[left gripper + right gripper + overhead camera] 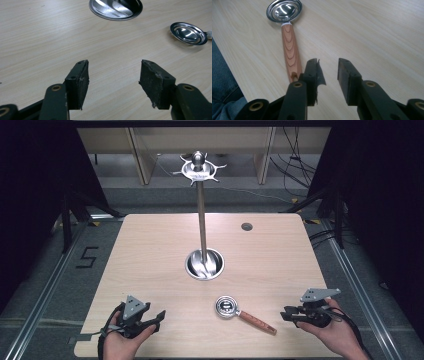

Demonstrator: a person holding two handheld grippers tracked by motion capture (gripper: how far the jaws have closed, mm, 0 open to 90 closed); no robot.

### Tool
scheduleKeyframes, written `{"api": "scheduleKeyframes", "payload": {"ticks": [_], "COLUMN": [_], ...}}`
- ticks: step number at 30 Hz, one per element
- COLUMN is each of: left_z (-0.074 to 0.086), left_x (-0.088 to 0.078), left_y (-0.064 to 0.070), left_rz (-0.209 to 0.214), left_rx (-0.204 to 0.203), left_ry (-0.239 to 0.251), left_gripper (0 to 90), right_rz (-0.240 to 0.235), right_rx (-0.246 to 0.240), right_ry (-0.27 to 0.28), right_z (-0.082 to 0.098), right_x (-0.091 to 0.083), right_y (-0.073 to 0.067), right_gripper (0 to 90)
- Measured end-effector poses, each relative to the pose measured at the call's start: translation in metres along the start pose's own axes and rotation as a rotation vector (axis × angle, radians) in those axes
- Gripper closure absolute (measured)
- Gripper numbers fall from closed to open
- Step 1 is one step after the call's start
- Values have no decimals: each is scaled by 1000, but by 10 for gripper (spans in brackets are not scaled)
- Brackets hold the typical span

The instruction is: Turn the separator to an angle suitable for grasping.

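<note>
Wooden-handled scoop (243, 312) lies untouched near the desk's (150, 250) front edge. Both tongs, left (159, 319) and right (285, 314), apart, empty. Pickup not started.

Bare tabletop (150, 250) left and right of center. Tall stand (202, 220) blocking middle. Spoon (243, 314) lying between grippers, near front edge.

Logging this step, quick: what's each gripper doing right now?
Left gripper: open, nothing between the jaws.
Right gripper: open, holding nothing; the spoon lies just beside it.
</note>
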State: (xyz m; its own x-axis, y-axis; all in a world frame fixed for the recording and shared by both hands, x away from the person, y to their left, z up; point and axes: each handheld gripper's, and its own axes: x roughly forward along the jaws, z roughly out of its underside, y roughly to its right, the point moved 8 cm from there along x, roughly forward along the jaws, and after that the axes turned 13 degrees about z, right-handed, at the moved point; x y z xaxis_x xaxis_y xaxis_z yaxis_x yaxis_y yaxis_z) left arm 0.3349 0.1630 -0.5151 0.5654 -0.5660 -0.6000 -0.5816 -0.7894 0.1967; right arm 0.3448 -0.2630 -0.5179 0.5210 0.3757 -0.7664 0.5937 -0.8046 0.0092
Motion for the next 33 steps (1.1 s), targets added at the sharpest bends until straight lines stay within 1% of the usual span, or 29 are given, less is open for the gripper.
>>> {"api": "scheduleKeyframes", "payload": {"ticks": [1, 2, 3, 4, 5, 6, 7, 8, 9, 10, 11, 12, 13, 14, 15, 16, 17, 19, 20, 21, 22, 23, 24, 25, 26, 27, 29, 30, 33], "left_z": [2, 3, 5, 6, 6, 6, 5, 4, 5, 3, 3, 2, 2, 2, 1, 1, 1, 1, 1, 1, 1, 1, 3, 4, 1, 2, 1, 1, 0], "left_x": [-1, 2, 0, -1, -1, 0, 0, 1, 0, 3, 4, 5, 6, 5, 5, 5, 7, 6, 7, 7, 6, 6, 3, 3, 7, 6, 6, 7, 7], "left_y": [-1, -1, -2, -1, -1, 2, 3, 5, 5, 7, 6, 7, 7, 8, 8, 8, 8, 8, 9, 9, 9, 9, 7, 8, 12, 10, 10, 11, 10], "left_rz": [8, 6, 10, 13, 13, 19, 29, 26, 26, 31, 25, 29, 34, 42, 44, 44, 49, 53, 54, 54, 56, 60, 64, 67, 68, 63, 68, 71, 66], "left_rx": [9, -3, 21, 26, 26, 30, 35, 31, 38, 18, 18, 14, 8, 14, 11, 11, 17, 25, 17, 17, 23, 24, 59, 60, 11, 19, 24, 16, 9], "left_ry": [-29, -21, -59, -68, -68, -65, -62, -50, -70, -31, -27, -16, -16, -24, -21, -21, -11, -15, -15, -15, -22, -23, -66, -73, -11, -31, -23, -14, -12], "left_gripper": [396, 391, 390, 390, 392, 392, 392, 392, 392, 392, 392, 392, 392, 392, 392, 392, 392, 392, 391, 391, 391, 391, 391, 391, 390, 390, 390, 390, 389], "right_rz": [14, 10, 9, 15, 15, 9, 15, 19, 24, 14, 19, 11, 4, 5, -11, -11, -35, -50, -53, -64, -72, -80, -74, -83, -76, -76, -61, -51, -45], "right_rx": [-21, -24, -11, -46, -46, -61, -54, -87, -95, -93, -109, -106, -116, -129, -129, -129, -169, -152, -182, -197, -193, -219, -225, -238, -225, -228, -233, -234, -222], "right_ry": [3, 27, 0, -15, -15, 5, -47, -51, -48, -56, -62, -86, -111, -99, -135, -135, -161, -220, -222, -230, -243, -244, -250, -256, -276, -285, -301, -305, -319], "right_z": [0, -1, 1, 1, 1, -1, 2, 1, 0, -1, -2, -2, -3, -4, -4, -4, -3, 0, 0, 1, 1, 1, 1, 1, 2, 2, 3, 3, 4], "right_x": [2, 4, 3, 2, 2, 3, 0, -1, -1, -1, 0, -1, -2, 1, 1, 1, 4, 4, 6, 7, 8, 11, 11, 13, 13, 14, 17, 18, 21], "right_y": [2, 1, -3, 0, 0, -3, -6, -5, -7, -10, -12, -16, -18, -21, -26, -26, -35, -48, -51, -56, -62, -65, -67, -70, -73, -74, -75, -75, -75], "right_gripper": [681, 679, 685, 706, 706, 797, 846, 885, 900, 900, 900, 900, 900, 900, 900, 900, 900, 900, 900, 900, 900, 900, 900, 900, 900, 900, 900, 900, 900]}}
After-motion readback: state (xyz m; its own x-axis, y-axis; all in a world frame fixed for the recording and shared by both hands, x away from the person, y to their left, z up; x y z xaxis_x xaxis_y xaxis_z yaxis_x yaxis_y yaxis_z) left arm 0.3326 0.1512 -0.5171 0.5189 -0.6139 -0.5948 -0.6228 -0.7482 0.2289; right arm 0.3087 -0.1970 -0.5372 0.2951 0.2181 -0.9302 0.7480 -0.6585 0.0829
